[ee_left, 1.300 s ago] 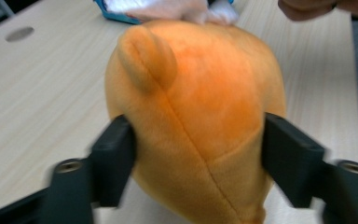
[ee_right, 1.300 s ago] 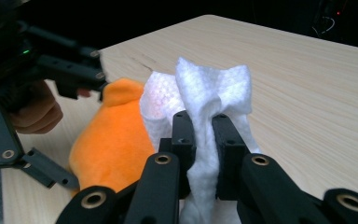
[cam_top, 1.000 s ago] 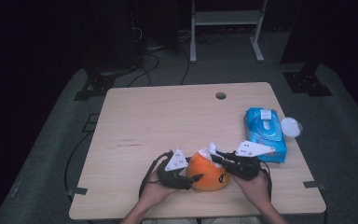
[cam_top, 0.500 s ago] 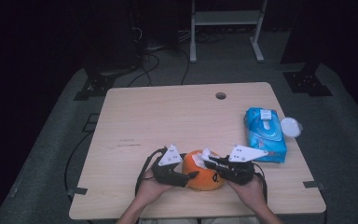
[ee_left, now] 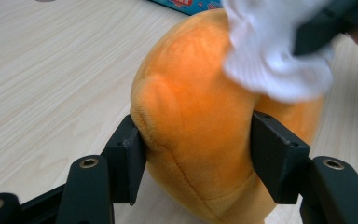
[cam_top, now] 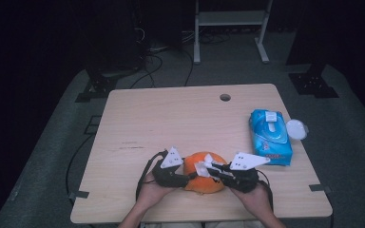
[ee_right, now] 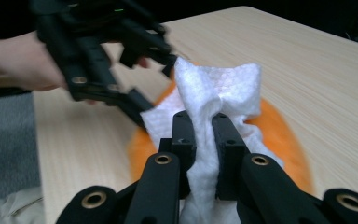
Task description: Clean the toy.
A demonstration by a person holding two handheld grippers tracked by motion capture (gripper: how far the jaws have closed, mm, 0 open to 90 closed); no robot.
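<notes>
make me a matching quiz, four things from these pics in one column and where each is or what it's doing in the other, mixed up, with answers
Things:
1. left tongs
2. right tongs
3. blue wipes pack
4. round white lid

States:
A. lies at the table's right edge
B. clamped on a white wipe
C. gripping the orange plush toy
D. lies flat beside the lid

Pairs: 1-C, 2-B, 3-D, 4-A

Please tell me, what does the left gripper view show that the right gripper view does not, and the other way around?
The left gripper view alone shows how the left gripper holds the orange plush toy: one black jaw presses each side of it. A corner of the blue wipes pack appears at its top edge.

The right gripper view alone shows the right gripper shut on the white wipe, the cloth bunched between its jaws, and a hand on the other gripper.

Both show the toy, the wipe lying on it, and the wooden table.
</notes>
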